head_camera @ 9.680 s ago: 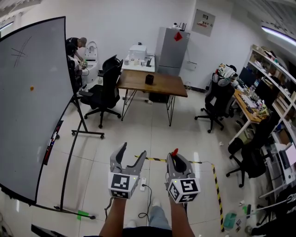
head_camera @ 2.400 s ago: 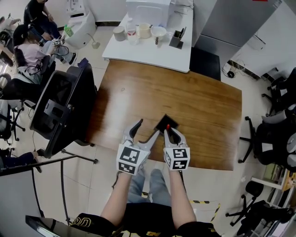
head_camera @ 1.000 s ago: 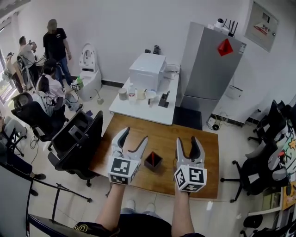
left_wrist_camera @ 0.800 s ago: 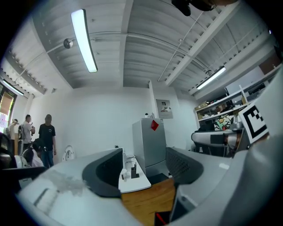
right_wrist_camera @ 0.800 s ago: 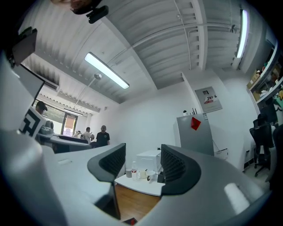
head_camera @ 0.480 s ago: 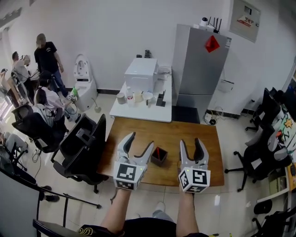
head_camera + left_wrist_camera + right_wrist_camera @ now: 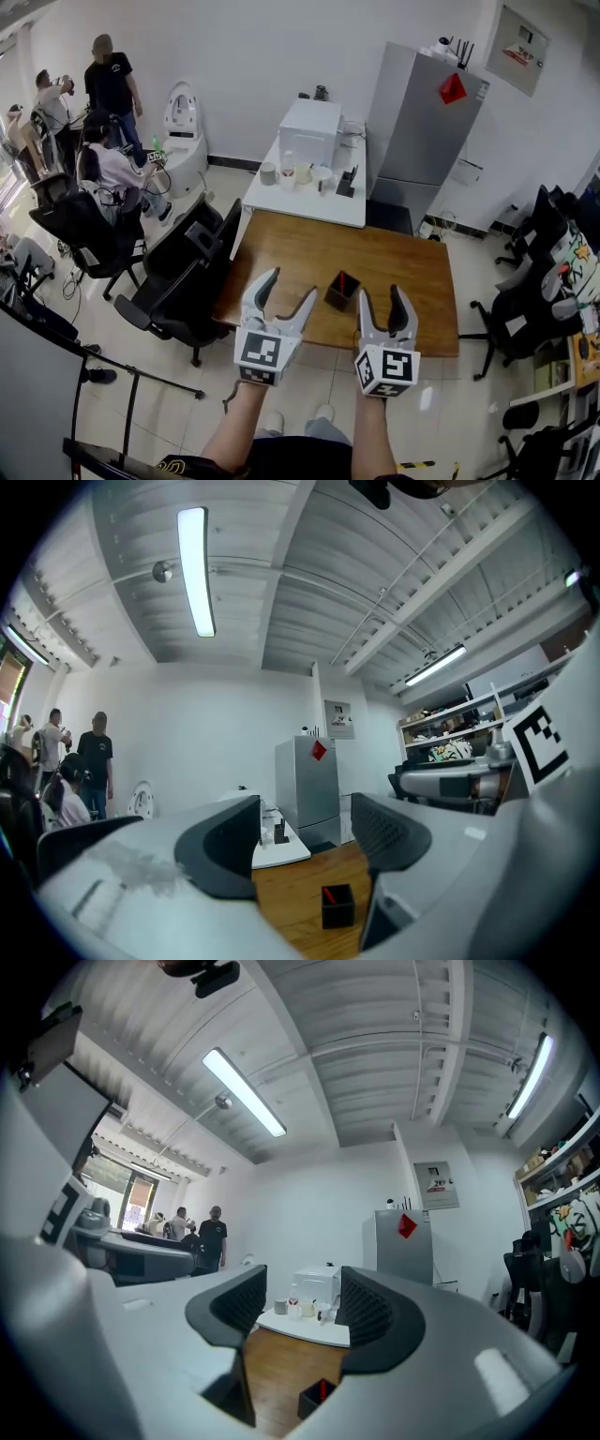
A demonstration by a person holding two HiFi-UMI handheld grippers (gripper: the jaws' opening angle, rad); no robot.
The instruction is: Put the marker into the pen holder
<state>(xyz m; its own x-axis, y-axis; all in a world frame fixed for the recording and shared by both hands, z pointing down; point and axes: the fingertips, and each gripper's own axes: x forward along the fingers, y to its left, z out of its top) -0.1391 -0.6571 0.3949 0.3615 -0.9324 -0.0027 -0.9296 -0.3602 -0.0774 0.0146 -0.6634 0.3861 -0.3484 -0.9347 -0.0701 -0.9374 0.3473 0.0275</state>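
Head view: the left gripper (image 7: 292, 284) and right gripper (image 7: 382, 294) were held before the wooden table (image 7: 394, 267), on which the red marker (image 7: 343, 279) was seen standing inside the black pen holder (image 7: 340, 293). Left gripper view: jaws spread apart, nothing grasped. Right gripper view: jaws likewise spread, nothing grasped

Head view: high over desk (image 7: 403, 277), facing forward and steeply down, well back from desk; left gripper view: low, near desk's front edge, looking between own spread jaws, tilted up toward ceiling (image 7: 281, 592); right gripper view: likewise, alongside; all three share desk, pen holder (image 7: 341, 291), grey cabinet (image 7: 422, 122) behind desk.
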